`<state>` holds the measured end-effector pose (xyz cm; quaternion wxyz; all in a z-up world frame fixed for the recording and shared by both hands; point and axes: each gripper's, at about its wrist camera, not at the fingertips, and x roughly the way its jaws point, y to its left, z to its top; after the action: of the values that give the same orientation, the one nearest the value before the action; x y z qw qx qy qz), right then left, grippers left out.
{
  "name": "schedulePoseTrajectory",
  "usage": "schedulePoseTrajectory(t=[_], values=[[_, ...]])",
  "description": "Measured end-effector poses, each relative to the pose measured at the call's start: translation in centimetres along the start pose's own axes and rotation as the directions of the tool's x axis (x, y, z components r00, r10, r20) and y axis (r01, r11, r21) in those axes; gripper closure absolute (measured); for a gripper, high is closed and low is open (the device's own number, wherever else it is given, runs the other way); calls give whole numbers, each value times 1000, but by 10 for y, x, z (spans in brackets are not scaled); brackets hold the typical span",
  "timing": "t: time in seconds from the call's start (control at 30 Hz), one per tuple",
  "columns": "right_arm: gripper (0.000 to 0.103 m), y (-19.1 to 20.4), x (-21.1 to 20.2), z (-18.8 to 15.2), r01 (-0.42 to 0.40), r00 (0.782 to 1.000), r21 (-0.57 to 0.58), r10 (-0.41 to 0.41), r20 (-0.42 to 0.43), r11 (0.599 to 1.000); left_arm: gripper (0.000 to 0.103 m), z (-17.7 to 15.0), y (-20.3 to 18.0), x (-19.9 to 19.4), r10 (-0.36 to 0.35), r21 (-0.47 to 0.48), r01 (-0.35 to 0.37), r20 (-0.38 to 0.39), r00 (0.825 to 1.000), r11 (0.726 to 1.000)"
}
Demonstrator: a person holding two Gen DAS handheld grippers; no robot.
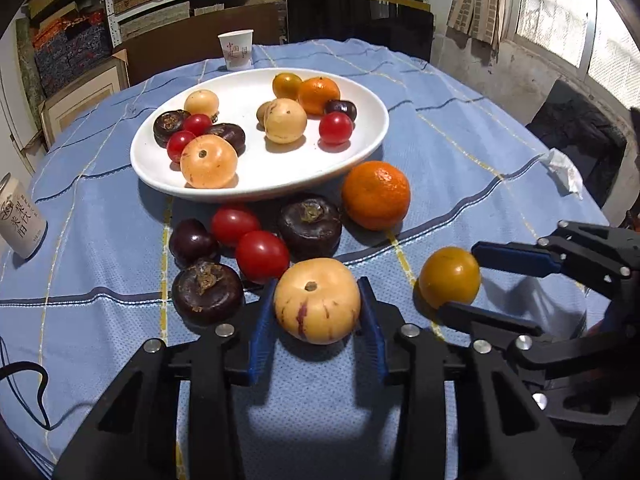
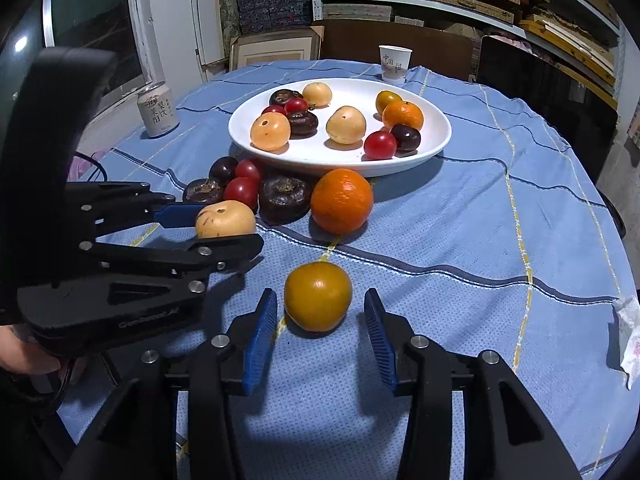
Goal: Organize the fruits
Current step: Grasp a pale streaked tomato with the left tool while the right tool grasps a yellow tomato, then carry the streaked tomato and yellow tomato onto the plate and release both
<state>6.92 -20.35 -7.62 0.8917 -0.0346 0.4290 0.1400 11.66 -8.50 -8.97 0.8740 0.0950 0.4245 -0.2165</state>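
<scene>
**Both tongs placed around fruits on the tabletop**

Far left on the blue checked tabletop point(image 1: 460, 128): a drink can point(image 1: 20, 220), standing upright. Next to the right, in front of the white plate point(image 1: 256, 184): a loose group of fruits, namely two dark brown fruits point(image 1: 310, 226), one dark plum point(image 1: 192, 240) and two red tomatoes point(image 1: 262, 256), lying close together. Just beside this group, to the right: a big orange point(image 1: 376, 195), near the plate rim.

In the lower middle of the left wrist view: left tongs point(image 1: 318, 312), with the blue pads on both sides of a pale yellow streaked fruit point(image 1: 317, 300). Pads very close to the skin or touching it; cannot tell whether already pressed. Fruit resting on the cloth.

Further right: right tongs point(image 2: 320, 318), spread open around a small yellow-orange fruit point(image 2: 318, 296), with clear gaps on both sides in the right wrist view. This fruit also resting on the cloth, apart from the group.

On the plate: pale yellow fruits, red tomatoes, dark fruits and small oranges, in two loose clusters. Behind the plate: a paper cup point(image 1: 236, 50). At the far right edge: a crumpled tissue point(image 1: 564, 174).
</scene>
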Motion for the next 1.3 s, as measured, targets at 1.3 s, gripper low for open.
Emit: schedulePoseTrajectory(t=[1.3], values=[[67,-36,45,191,76,987,-39,-69,142,996,64,131,114,20,46,-190,-37,44,998,981]])
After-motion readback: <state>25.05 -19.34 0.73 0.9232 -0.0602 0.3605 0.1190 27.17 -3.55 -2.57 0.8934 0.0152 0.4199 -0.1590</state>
